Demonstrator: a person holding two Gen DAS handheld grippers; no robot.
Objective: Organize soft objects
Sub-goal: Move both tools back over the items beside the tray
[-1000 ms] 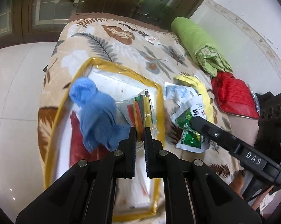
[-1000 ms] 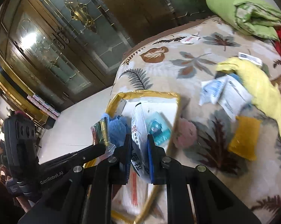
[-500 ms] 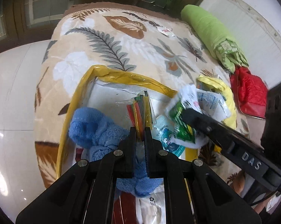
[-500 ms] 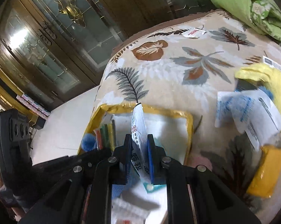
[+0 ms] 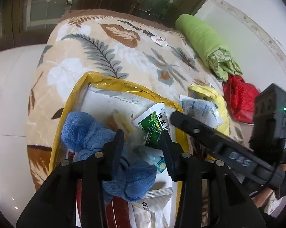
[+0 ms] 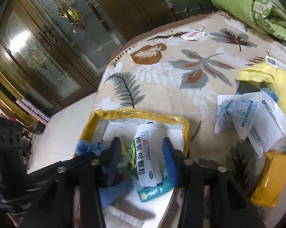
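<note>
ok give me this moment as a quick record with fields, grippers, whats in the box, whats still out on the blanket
left gripper: open, jaws just opened, nothing pressed between the pads
right gripper: open, jaws just opened, green-and-white sachet loose between them
container: yellow-rimmed box on the leaf-print blanket
in the box: blue towel, green-and-white sachet, teal packet, other packets
still on blanket: white sachets, yellow cloth, yellow pouch, small red-and-white packet
far edge: green rolled bedding, red bag

Left gripper (image 5: pixel 141 138) jaws just opened, right gripper (image 6: pixel 141 148) likewise
</note>
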